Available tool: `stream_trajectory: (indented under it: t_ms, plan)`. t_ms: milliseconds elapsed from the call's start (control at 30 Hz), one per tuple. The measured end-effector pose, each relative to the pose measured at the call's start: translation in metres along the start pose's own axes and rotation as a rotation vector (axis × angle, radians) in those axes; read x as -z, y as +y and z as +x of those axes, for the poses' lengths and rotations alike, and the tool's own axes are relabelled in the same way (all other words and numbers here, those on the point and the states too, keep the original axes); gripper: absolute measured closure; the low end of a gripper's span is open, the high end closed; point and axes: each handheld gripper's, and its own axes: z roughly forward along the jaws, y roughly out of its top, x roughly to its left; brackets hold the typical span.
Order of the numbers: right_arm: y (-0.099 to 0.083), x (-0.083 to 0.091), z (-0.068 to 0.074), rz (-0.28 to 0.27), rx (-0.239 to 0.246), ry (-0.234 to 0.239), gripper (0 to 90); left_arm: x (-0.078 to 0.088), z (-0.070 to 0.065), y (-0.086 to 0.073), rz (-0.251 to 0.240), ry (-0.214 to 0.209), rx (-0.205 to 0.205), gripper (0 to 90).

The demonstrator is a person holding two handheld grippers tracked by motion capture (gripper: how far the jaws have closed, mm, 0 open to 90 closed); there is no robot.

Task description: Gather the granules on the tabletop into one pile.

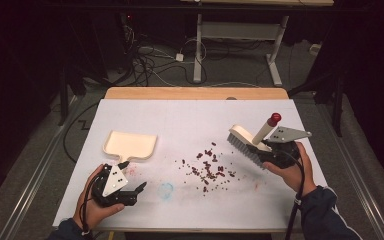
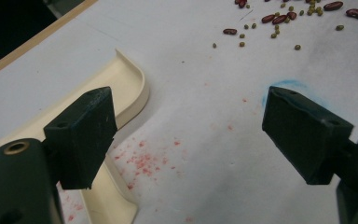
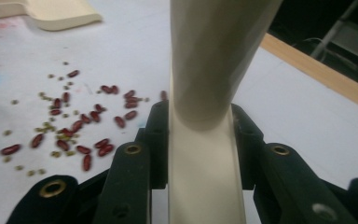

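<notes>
1. Gripping the cream handle of the brush (image 1: 252, 138), the right gripper (image 1: 275, 152) has its jaws pressed against both flat sides of that handle; in the right gripper view the handle (image 3: 205, 154) rises straight up between the two black jaws.
2. The brush is tilted, its dark bristles down toward the table at the right of the white sheet (image 1: 190, 115), its red-tipped end pointing up and away.
3. The beans (image 1: 207, 167), dark red ones mixed with small green ones (image 2: 279, 21), lie scattered just left of the bristles, near mid-sheet.
4. The cream dustpan (image 1: 129, 144) lies flat at the left, well apart from the beans.
5. The left gripper (image 1: 132, 187) hovers just beside the dustpan's handle (image 2: 107, 196), jaws spread wide with nothing between them.
6. Red specks and a blue smudge (image 1: 166, 190) stain the sheet.
</notes>
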Motion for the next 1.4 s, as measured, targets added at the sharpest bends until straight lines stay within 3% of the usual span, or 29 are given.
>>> stream_trajectory:
  t_ms: [100, 133, 200, 233, 400, 533, 633, 700, 733, 767, 800, 900, 933, 967, 1000, 1233, 1400]
  plan:
    - [0.005, -0.01, -0.009, 0.0, 0.007, -0.032, 66.9, -0.002, 0.001, 0.0, 0.012, 0.002, 0.0, 16.9]
    - [0.009, -0.019, -0.013, 0.014, 0.019, -0.065, 66.9, -0.003, 0.001, 0.0, 0.013, 0.002, 0.003, 16.9]
    - [0.01, -0.024, -0.015, 0.018, 0.021, -0.077, 66.9, -0.004, 0.001, -0.001, 0.017, 0.003, 0.004, 16.9]
    - [0.014, -0.035, -0.018, 0.018, 0.028, -0.083, 67.0, -0.004, 0.001, -0.001, 0.018, 0.001, 0.005, 16.9]
    - [0.018, -0.059, -0.016, 0.013, 0.063, -0.134, 66.9, -0.005, -0.002, 0.0, 0.023, -0.003, -0.003, 16.9]
    - [0.02, -0.085, -0.005, 0.03, 0.107, -0.18, 66.9, -0.007, -0.003, 0.002, 0.025, -0.01, -0.012, 16.9]
    - [0.022, -0.101, 0.01, 0.059, 0.15, -0.151, 66.9, -0.008, -0.003, 0.001, 0.03, -0.02, -0.015, 16.9]
    - [0.023, -0.103, 0.013, 0.062, 0.162, -0.143, 67.0, -0.008, -0.003, 0.001, 0.037, -0.022, -0.017, 16.9]
    - [0.024, -0.107, 0.024, 0.074, 0.192, -0.118, 66.9, -0.008, -0.004, 0.001, 0.034, -0.023, -0.017, 16.9]
    - [0.024, -0.107, 0.024, 0.074, 0.192, -0.118, 66.9, -0.008, -0.004, 0.002, 0.034, -0.024, -0.021, 16.9]
    - [0.023, -0.11, 0.034, 0.087, 0.234, -0.099, 66.8, -0.008, -0.004, 0.002, 0.032, -0.024, -0.023, 16.9]
    - [0.022, -0.11, 0.043, 0.097, 0.269, -0.08, 66.6, -0.008, -0.004, 0.002, 0.035, -0.027, -0.027, 16.9]
    - [0.021, -0.109, 0.046, 0.099, 0.279, -0.073, 66.5, -0.008, -0.004, 0.002, 0.039, -0.03, -0.03, 16.9]
    - [0.019, -0.104, 0.053, 0.079, 0.302, -0.035, 66.6, -0.009, -0.005, 0.002, 0.04, -0.031, -0.03, 16.9]
    - [0.019, -0.104, 0.053, 0.079, 0.302, -0.035, 66.6, -0.009, -0.005, 0.002, 0.046, -0.033, -0.034, 16.9]
    - [0.011, -0.083, 0.076, 0.052, 0.347, 0.086, 66.5, -0.01, -0.008, 0.003, 0.056, -0.041, -0.049, 16.9]
    - [0.008, -0.073, 0.085, 0.055, 0.37, 0.107, 66.5, -0.01, -0.01, 0.003, 0.057, -0.046, -0.058, 16.9]
